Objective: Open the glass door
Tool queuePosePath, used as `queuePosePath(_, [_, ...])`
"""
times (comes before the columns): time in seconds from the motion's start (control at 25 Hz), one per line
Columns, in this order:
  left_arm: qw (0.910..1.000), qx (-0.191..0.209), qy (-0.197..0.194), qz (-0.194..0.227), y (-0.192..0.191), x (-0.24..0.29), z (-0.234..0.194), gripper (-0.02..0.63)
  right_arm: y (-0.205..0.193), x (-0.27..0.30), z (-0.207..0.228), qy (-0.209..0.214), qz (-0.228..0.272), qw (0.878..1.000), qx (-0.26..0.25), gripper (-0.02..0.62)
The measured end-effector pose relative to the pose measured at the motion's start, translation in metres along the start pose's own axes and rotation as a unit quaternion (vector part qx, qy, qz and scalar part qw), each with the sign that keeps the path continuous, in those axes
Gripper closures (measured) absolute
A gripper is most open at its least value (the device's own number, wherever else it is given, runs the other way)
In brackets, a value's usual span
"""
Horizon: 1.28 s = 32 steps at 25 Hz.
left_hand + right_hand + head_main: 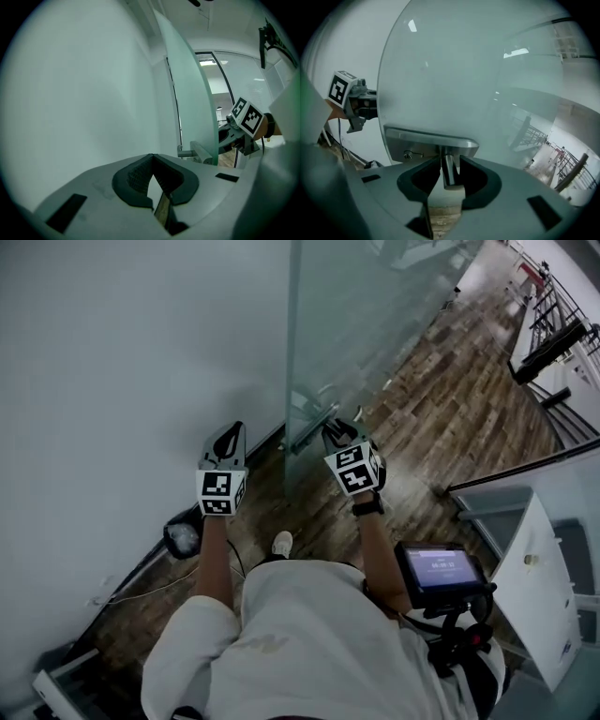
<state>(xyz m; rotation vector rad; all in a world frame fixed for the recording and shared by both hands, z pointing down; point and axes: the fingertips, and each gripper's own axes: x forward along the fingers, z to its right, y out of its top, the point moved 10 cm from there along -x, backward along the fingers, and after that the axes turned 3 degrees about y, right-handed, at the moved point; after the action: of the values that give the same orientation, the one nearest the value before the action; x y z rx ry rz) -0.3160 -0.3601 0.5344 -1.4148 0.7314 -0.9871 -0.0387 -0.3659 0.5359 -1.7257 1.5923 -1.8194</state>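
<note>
My right gripper [450, 161] is the one at the work. Its jaws stand wide apart, and the round metal stem [448, 171] of the lever handle [431, 137] sits between them; I see a little space at the pads, so I judge nothing is clamped yet. The lever lies just above and ahead of these jaws, its long axis running level across my view. It is a flat bar of brushed metal on a plate fixed to the glass door [464, 70].

The door is frosted, pale green, smooth, and it stands upright straight ahead of me, its free edge towards my left gripper [230, 432]. That gripper's jaws are together with nothing in them. It points past the door's edge at the plain white wall [141, 352], well clear of the handle.

So the right hand is the nearer by far. From above, the handle [314, 427] shows just beside my right gripper [342, 427], over a dark plank floor [441, 409].
</note>
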Motion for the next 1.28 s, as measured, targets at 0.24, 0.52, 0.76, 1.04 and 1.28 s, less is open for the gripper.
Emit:
queuePosePath(0.24, [0.9995,-0.007,0.030,-0.006,-0.008,-0.025,-0.005,0.603,0.002,0.010,0.002,0.028,0.004,1.000,-0.004,0.486])
queuePosePath(0.52, [0.9985,-0.028,0.048,-0.004,-0.037,-0.018,-0.054,0.603,0.030,0.077,-0.022,0.020,0.009,0.999,-0.033,0.491])
queuePosePath(0.76, [0.9978,-0.034,0.056,0.005,-0.031,-0.023,-0.055,0.603,0.051,0.103,-0.030,-0.002,0.020,0.998,-0.066,0.492])
queuePosePath(1.04, [0.9966,-0.040,0.072,-0.002,-0.026,-0.038,-0.064,0.603,0.084,0.131,-0.034,-0.025,0.034,0.995,-0.088,0.491])
queuePosePath(1.28, [0.9964,-0.037,0.076,-0.010,-0.022,-0.051,-0.062,0.603,0.108,0.144,-0.028,-0.047,0.038,0.994,-0.086,0.491])
